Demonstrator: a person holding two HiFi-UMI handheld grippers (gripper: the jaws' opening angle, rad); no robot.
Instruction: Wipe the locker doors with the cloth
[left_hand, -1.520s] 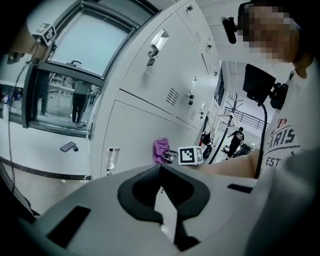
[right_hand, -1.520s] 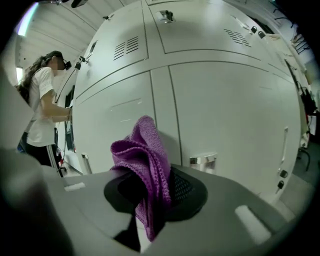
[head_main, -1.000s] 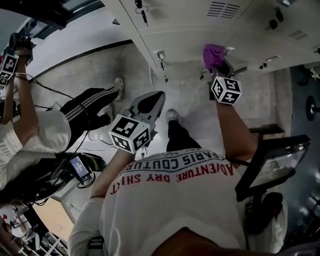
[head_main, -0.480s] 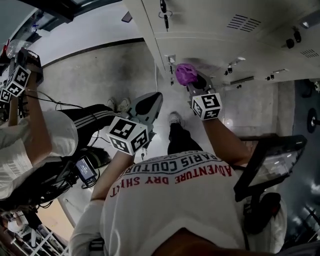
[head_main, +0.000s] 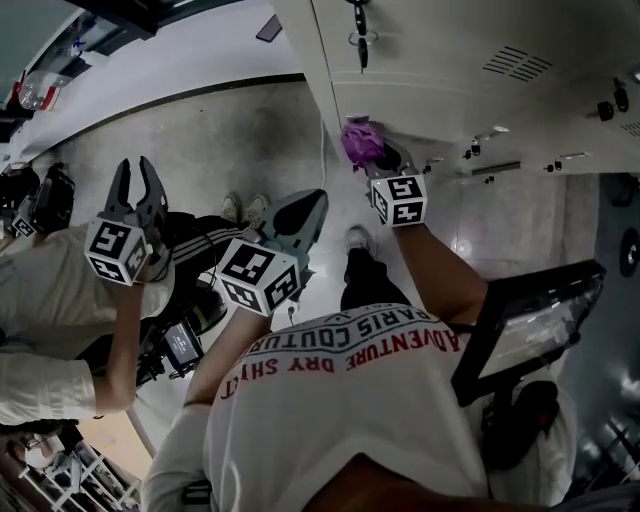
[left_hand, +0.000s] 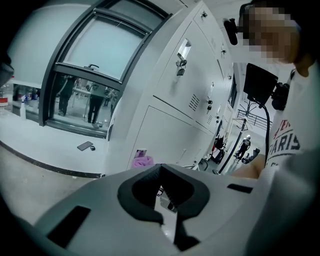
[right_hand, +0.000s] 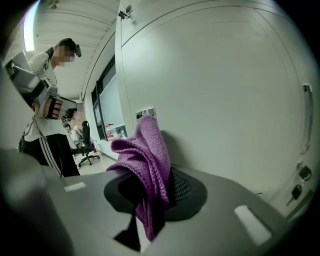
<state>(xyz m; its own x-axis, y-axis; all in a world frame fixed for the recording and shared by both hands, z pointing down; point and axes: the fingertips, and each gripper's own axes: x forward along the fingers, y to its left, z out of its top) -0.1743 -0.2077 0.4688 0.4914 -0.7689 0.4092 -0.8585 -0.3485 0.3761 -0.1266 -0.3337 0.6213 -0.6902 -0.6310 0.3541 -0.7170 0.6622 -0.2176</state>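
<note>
My right gripper (head_main: 372, 152) is shut on a purple cloth (head_main: 358, 140) and presses it against the lower part of a white locker door (head_main: 430, 100), near the bank's left edge. In the right gripper view the cloth (right_hand: 145, 165) bunches up out of the jaws, right beside the door (right_hand: 225, 100). Lower and further left, my left gripper (head_main: 318, 195) is held away from the lockers, shut with nothing in it. The left gripper view shows its pads (left_hand: 172, 187) closed, with the cloth (left_hand: 143, 161) and the locker bank (left_hand: 190, 85) beyond.
Another person (head_main: 60, 290) stands at the left holding an open gripper (head_main: 135, 190) with a marker cube. Keys (head_main: 360, 40) hang from a locker lock above. A black screen on a stand (head_main: 530, 320) is at the right. A device with cables (head_main: 180, 345) lies by the person's legs.
My right gripper has slid the cloth leftward along the locker doors towards the bank's left edge. The other person's gripper has come down into view at the left. My left gripper has hardly moved.
</note>
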